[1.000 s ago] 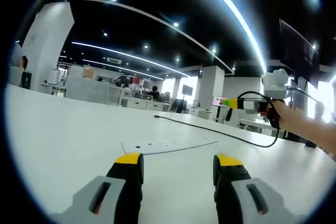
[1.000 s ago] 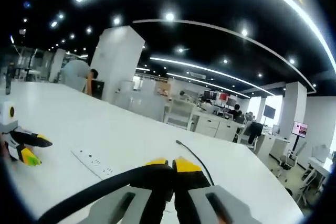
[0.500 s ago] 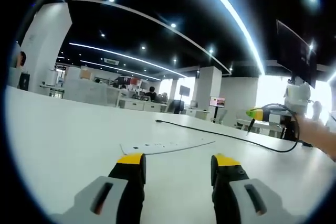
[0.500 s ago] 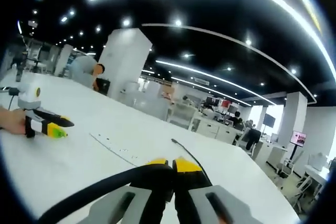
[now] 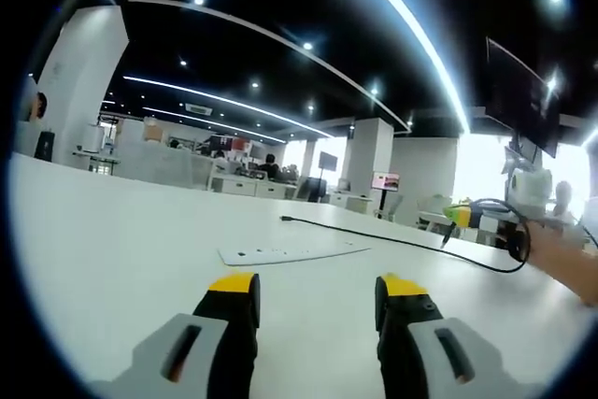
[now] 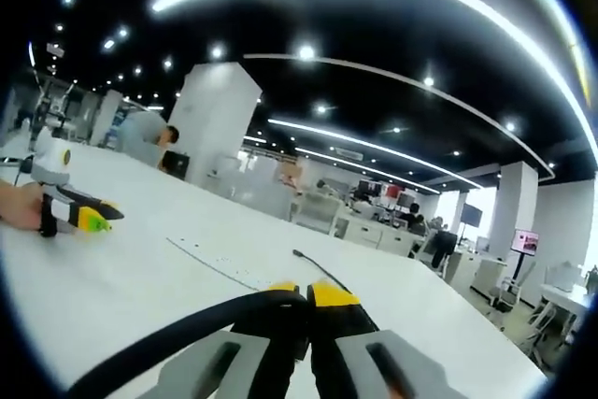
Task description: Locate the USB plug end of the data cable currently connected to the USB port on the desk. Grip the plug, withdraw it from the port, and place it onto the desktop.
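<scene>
The black data cable (image 5: 392, 236) lies across the white desk (image 5: 112, 240), its free far end (image 5: 285, 220) resting on the surface. My right gripper (image 6: 306, 294) is shut on the cable's other end, and the cable (image 6: 177, 335) loops out of the jaws to the lower left. The plug itself is hidden between the jaws. In the left gripper view the right gripper (image 5: 456, 217) hovers low over the desk at far right, held by a hand (image 5: 561, 259). The flat port strip (image 5: 290, 253) is set into the desk ahead of my left gripper (image 5: 316, 287), which is open with nothing in it.
In the right gripper view the port strip (image 6: 217, 268) runs ahead and left, and the left gripper (image 6: 89, 217) with a hand sits further left. A person (image 6: 145, 133) stands by a white pillar (image 6: 220, 128). Desks and monitors stand far behind.
The right gripper has carried the cable end lower and further right, away from the port strip. The left gripper has barely moved.
</scene>
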Available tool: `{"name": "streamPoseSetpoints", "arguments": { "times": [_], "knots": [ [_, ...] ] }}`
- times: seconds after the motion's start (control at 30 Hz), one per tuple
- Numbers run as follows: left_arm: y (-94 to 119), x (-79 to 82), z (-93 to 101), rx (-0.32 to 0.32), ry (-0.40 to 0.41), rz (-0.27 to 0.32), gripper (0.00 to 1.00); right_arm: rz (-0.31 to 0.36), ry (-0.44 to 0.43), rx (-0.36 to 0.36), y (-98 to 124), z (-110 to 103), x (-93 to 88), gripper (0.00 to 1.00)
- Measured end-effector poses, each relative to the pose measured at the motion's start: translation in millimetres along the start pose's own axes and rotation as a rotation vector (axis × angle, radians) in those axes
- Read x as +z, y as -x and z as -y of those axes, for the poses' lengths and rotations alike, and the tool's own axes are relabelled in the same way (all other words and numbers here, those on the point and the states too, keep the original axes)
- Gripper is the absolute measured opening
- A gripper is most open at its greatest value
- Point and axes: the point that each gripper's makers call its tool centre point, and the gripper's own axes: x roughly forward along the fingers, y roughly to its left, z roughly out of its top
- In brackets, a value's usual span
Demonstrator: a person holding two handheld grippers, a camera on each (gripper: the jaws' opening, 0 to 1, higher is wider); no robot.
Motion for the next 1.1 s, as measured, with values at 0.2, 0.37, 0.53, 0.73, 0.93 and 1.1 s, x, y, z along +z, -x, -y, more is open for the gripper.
{"name": "streamPoseSetpoints", "arguments": {
  "times": [0.2,0.37,0.53,0.73,0.93,1.1],
  "knots": [
    [8,-3.9,-8.8,0.000,0.073,0.020,0.50,0.002,-0.008,-0.025,5,13,-4.3,0.05],
    [6,-6.2,-5.0,-0.021,0.081,0.023,0.50,-0.031,0.012,-0.037,7,17,-18.0,0.05],
    [8,-9.8,1.4,-0.032,0.053,0.010,0.51,-0.062,0.096,-0.035,9,15,-22.5,0.05],
    [11,-9.9,1.7,-0.030,0.066,0.014,0.51,-0.088,0.171,-0.022,9,9,-26.0,0.06],
    [12,-10.9,5.8,-0.037,0.042,0.010,0.51,-0.108,0.215,0.016,9,2,-31.8,0.06],
    [12,-11.1,6.1,-0.038,0.037,0.010,0.51,-0.111,0.190,0.052,12,-2,-34.0,0.06]
  ]
}}
